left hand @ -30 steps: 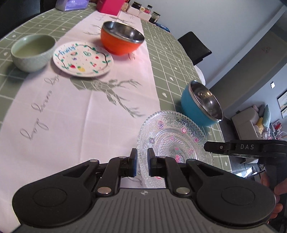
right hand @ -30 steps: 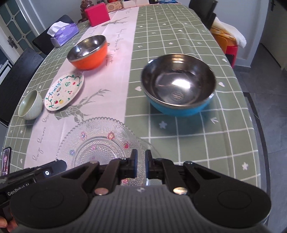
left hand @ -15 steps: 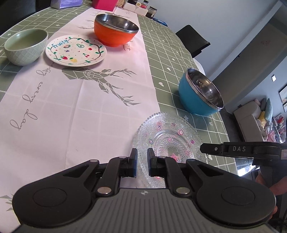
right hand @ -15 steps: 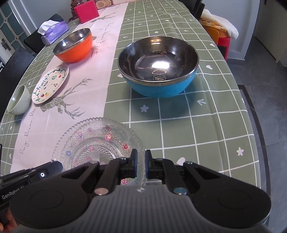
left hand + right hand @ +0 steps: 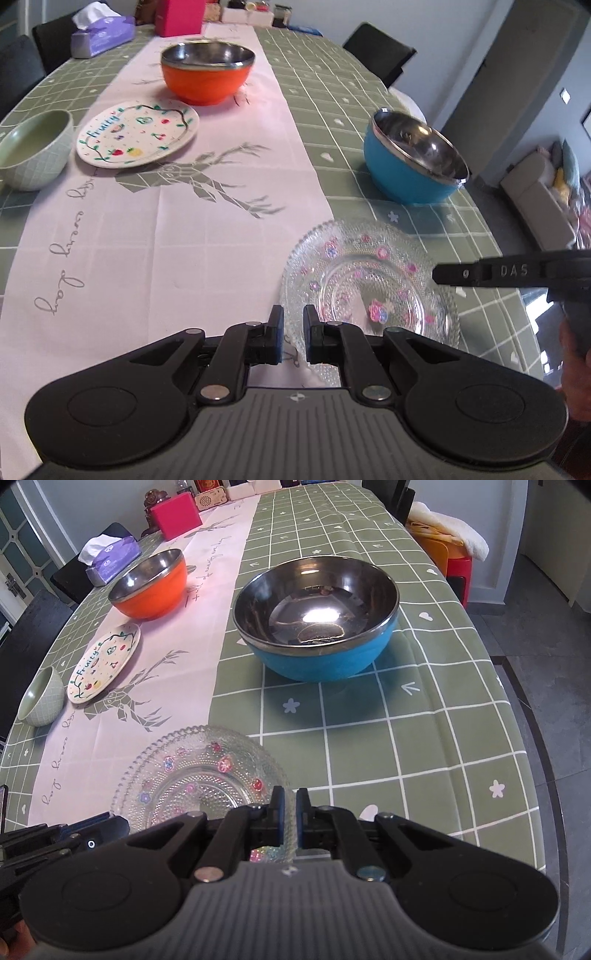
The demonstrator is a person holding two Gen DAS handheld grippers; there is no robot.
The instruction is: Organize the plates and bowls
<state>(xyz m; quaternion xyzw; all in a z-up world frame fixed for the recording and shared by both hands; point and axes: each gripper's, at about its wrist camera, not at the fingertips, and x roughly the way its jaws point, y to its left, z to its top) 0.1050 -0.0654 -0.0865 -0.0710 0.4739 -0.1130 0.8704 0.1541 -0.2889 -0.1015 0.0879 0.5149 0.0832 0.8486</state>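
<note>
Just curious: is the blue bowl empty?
Empty: the blue bowl stands upright, and only reflections show on its bare shiny steel inside.

both wrist views low over table [image 5: 369, 92], sharing glass plate [image 5: 369, 284]

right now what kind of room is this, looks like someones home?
Most likely a home dining room. A long table under a green checked tablecloth holds bowls and plates, dark dining chairs stand around it, a purple tissue box sits at the far end, and a sofa shows through the doorway.
</note>
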